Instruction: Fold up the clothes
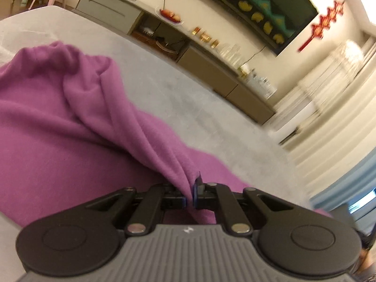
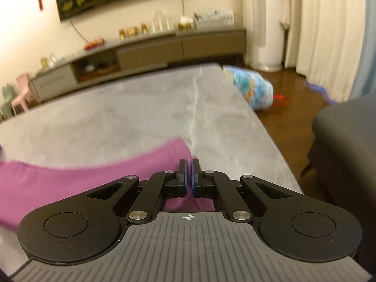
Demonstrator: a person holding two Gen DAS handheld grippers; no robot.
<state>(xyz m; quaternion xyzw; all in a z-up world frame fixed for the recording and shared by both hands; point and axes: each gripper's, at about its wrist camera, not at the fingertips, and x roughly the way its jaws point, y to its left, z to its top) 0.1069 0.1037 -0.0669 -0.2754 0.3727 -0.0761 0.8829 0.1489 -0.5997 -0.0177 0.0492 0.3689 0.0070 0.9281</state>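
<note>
both tongs, left (image 1: 190,193) and right (image 2: 188,178), seemingly pinch purple garment (image 1: 58,122).

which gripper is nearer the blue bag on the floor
Right. The right gripper is by the table edge the blue bag lies beyond; the left gripper view doesn't show it.

Grey marble table (image 2: 145,108): far half bare, open passage across it in the right wrist view. Purple garment (image 1: 58,117) covers the near left part, bunched into a raised ridge running to the left gripper (image 1: 190,196), which pinches it; this blocks low passes on that side. Right gripper (image 2: 188,176) sits over the garment's right end, bare tabletop just right of it. Off the table's right edge: dark seat (image 2: 347,145) near, patterned bag (image 2: 253,89) on the floor farther out. Sideboard (image 2: 150,51) well beyond the far edge.
</note>
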